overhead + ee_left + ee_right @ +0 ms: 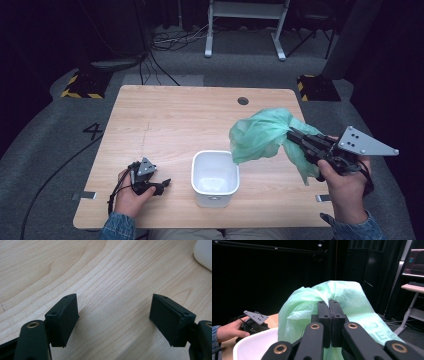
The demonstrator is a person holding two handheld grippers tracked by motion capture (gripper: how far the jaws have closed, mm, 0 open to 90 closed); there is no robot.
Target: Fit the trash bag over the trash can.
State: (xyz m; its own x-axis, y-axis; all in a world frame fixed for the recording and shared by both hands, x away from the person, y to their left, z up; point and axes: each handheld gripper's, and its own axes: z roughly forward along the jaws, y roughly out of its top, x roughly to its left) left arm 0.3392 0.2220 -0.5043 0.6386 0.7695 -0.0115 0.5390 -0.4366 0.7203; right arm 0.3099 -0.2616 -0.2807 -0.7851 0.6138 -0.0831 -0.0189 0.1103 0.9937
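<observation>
Black jaws of the right gripper (329, 315) fill the bottom centre of its own view, pressed together on a pinch of the green plastic bag (342, 300). On the high view the bag (260, 132) hangs in the air at right of centre, above the table (165, 120), just up and right of the white bin (215, 175); the right gripper (295, 136) grips it from the right. Left gripper (165, 184) rests at lower left, near the bin; in its own view the jaws stand wide apart with bare wood between them. Floor cables (175, 40) lie at upper centre.
</observation>
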